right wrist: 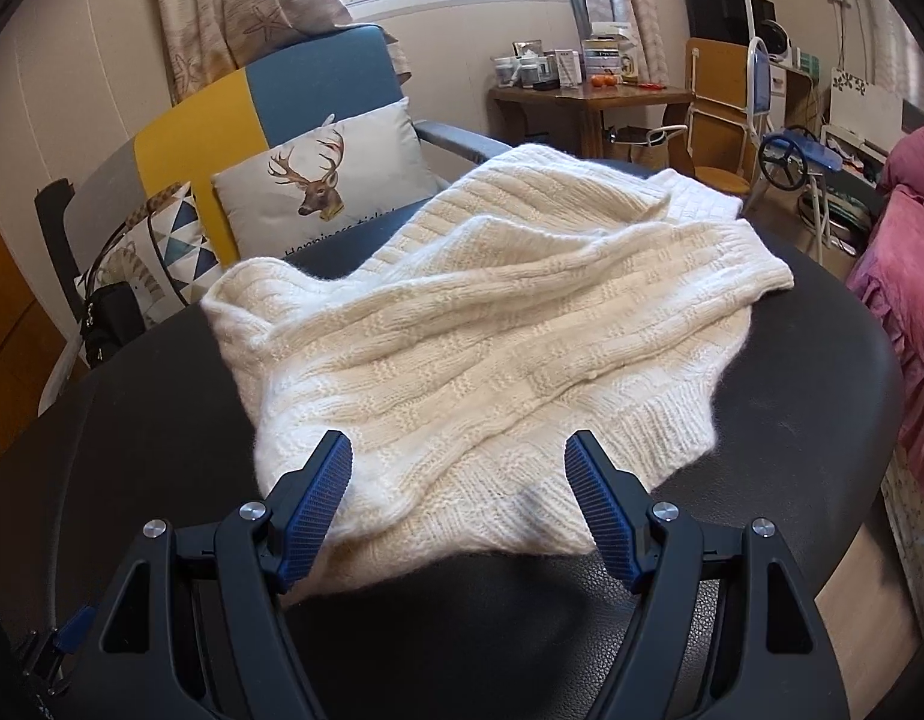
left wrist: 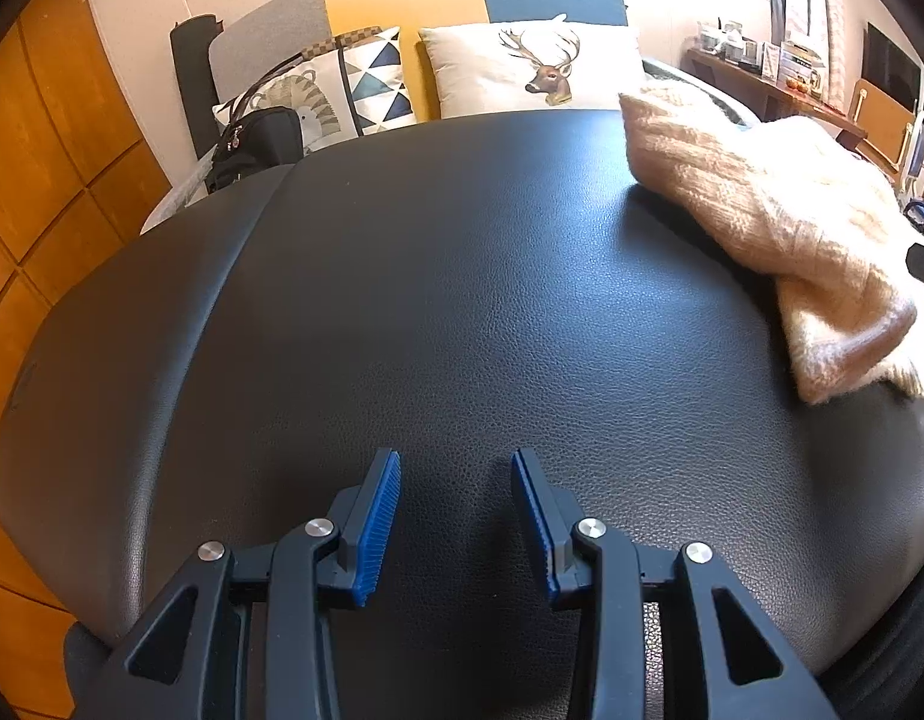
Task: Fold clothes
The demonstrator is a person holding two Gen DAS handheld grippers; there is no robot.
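While the left gripper [left wrist: 456, 516] hangs over bare black leather with its blue pads parted and nothing between them, we find the cream knit sweater [right wrist: 492, 348] lying to its right, bunched on the far right part of the padded black table [left wrist: 438, 300]. The right gripper [right wrist: 459, 510] stands just before the garment's near edge, fingers spread wide and clasping nothing. We judge the sweater to be loosely heaped, with overlapping layers and a ribbed hem turned out; no flat, squared fold shows, so smoothing and folding appear to remain. The surface is grained leatherette, slightly domed. Beyond it, from left to right, we note a wooden cabinet [left wrist: 48, 138], a sofa with a deer cushion [left wrist: 534, 69], a cluttered desk [right wrist: 588, 99] and pink bedding [right wrist: 906, 252].
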